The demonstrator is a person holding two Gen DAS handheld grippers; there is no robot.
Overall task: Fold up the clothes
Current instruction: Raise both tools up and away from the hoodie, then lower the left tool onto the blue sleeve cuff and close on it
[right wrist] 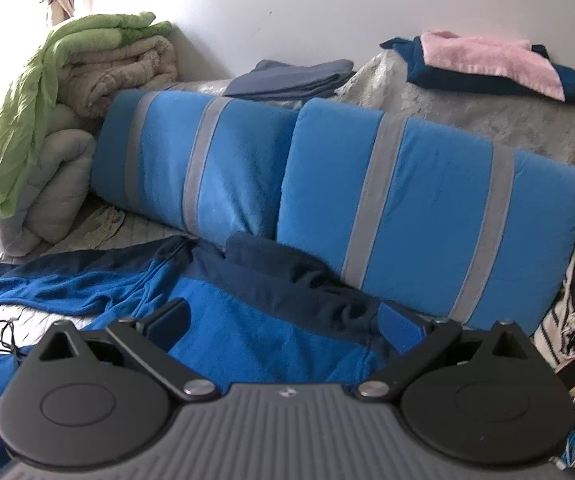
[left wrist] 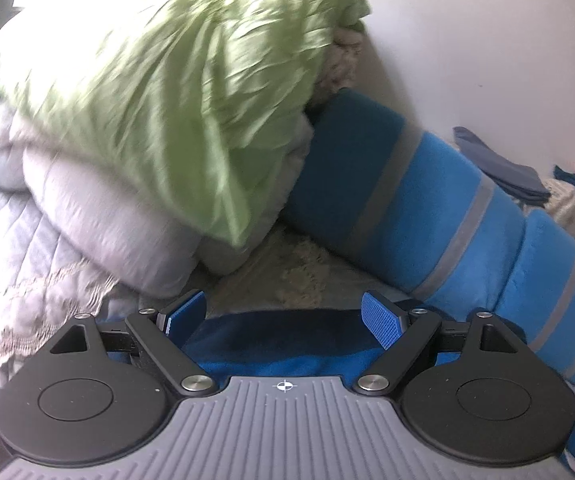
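Crowded bedding hems in the blue garment (right wrist: 223,332) at the frame's bottom; both the left gripper (left wrist: 283,318) and right gripper (right wrist: 283,322) gape wide and empty, risking pinching the quilt (left wrist: 27,248) beneath.

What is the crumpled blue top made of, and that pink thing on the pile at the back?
The crumpled blue top with a dark navy band looks like soft matte fleece or knit: no shine, loose rounded folds. The folded pink towel looks like fluffy terry cloth, judging by its fuzzy surface, though it is too far off to be sure.
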